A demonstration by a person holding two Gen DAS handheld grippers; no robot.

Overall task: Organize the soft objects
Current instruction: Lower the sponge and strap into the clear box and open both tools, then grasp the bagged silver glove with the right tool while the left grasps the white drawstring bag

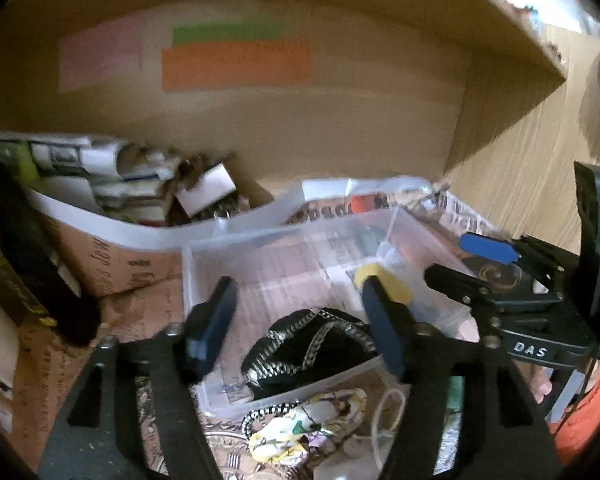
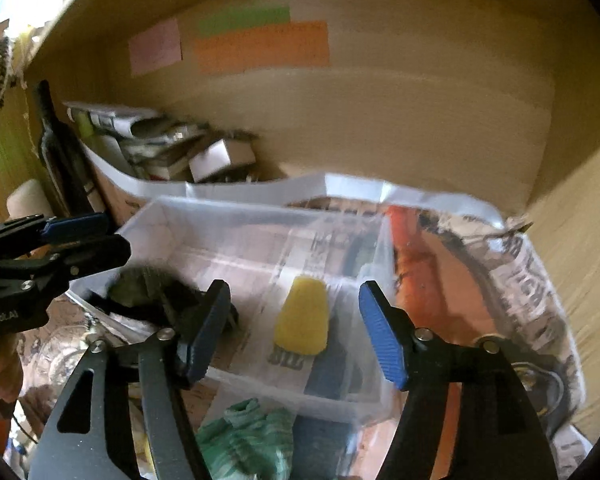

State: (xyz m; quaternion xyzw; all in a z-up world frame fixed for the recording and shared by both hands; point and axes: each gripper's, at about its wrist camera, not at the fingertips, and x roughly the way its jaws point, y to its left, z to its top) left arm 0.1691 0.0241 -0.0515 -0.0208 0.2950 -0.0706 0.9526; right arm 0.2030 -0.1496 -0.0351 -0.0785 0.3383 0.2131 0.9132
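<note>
A clear plastic bin (image 1: 204,264) (image 2: 172,216) stands on newspaper inside a wooden shelf. In it lie a black patterned cloth (image 1: 308,344) (image 2: 148,284) and a yellow sponge (image 2: 302,322) (image 1: 384,282). My left gripper (image 1: 300,328) is open and empty above the black cloth. My right gripper (image 2: 296,328) is open and empty, its fingers on either side of the yellow sponge and above it. A floral yellow cloth (image 1: 312,428) and a green cloth (image 2: 248,436) lie in front of the bin.
A cardboard box (image 1: 112,252) with papers and small boxes stands behind-left of the bin. Dark books (image 1: 16,264) lean at the left. The shelf's wooden side wall (image 2: 580,216) is close on the right. A white cord (image 1: 384,420) lies by the floral cloth.
</note>
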